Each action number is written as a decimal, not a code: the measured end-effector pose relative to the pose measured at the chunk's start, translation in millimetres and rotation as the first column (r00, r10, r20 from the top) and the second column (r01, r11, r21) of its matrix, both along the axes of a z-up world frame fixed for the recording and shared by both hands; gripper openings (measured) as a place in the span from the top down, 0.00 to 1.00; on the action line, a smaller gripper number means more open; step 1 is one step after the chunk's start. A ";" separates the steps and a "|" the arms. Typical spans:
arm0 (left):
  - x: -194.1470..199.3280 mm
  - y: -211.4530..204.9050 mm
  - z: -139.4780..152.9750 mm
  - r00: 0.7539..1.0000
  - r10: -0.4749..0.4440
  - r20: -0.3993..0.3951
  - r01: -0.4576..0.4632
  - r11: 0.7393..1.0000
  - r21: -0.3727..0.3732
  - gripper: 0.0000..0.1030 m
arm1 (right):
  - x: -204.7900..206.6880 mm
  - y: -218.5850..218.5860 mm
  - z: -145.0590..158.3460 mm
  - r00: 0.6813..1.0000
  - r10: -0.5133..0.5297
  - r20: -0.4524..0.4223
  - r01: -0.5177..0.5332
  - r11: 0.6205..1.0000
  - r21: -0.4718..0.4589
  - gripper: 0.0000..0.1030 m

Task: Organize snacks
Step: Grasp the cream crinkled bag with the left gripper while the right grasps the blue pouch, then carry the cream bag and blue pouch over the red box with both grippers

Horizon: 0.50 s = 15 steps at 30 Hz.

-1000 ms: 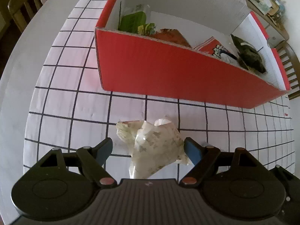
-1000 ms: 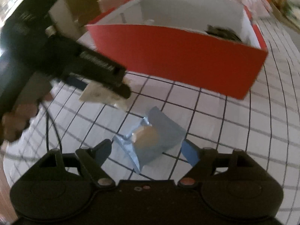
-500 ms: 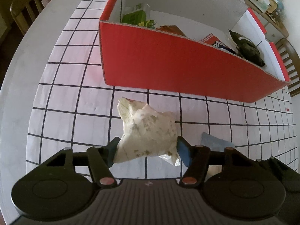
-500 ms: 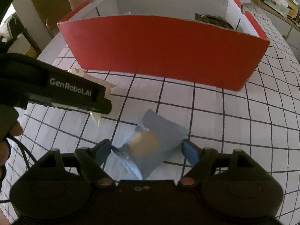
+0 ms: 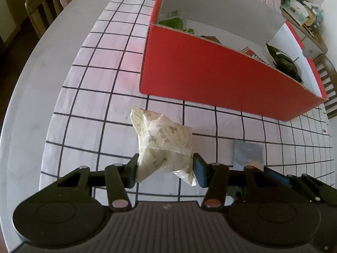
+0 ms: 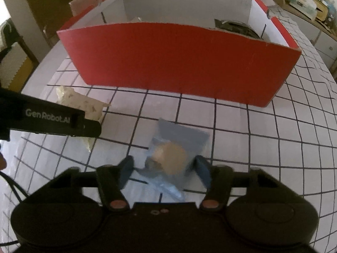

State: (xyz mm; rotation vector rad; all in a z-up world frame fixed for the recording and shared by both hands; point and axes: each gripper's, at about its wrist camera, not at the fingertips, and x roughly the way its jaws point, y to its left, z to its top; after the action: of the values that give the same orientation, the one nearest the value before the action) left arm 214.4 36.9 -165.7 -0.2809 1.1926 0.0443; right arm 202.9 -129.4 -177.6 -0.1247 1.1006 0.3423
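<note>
Closing both grippers | left gripper pinching cream packet | right gripper narrowing around blue packet | mine still to box (some snacks inside)

The red box hides most of its contents behind its near wall: only the tops of a green packet and a dark bag show. In the right wrist view the blue packet is blurred, its round tan centre perhaps a biscuit.
</note>
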 end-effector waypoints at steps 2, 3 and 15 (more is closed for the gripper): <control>-3.9 2.6 0.9 1.000 0.005 0.004 -0.005 1.000 0.000 0.52 | -2.3 -5.9 0.7 1.000 0.009 0.003 -0.009 1.000 0.014 0.51; -5.6 4.1 1.2 1.000 0.008 0.006 -0.008 1.000 -0.001 0.52 | -3.7 -9.9 0.7 1.000 0.008 0.008 -0.009 1.000 0.022 0.56; -31.8 15.2 7.7 0.999 0.028 0.025 -0.027 0.999 -0.039 0.56 | -19.1 -45.7 13.7 1.000 -0.016 0.018 0.014 0.994 0.104 0.56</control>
State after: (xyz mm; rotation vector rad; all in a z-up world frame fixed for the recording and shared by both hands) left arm 182.6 52.1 -158.1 -0.3305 1.1654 0.0416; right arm 183.9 -175.1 -163.9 -0.0271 1.0628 0.3840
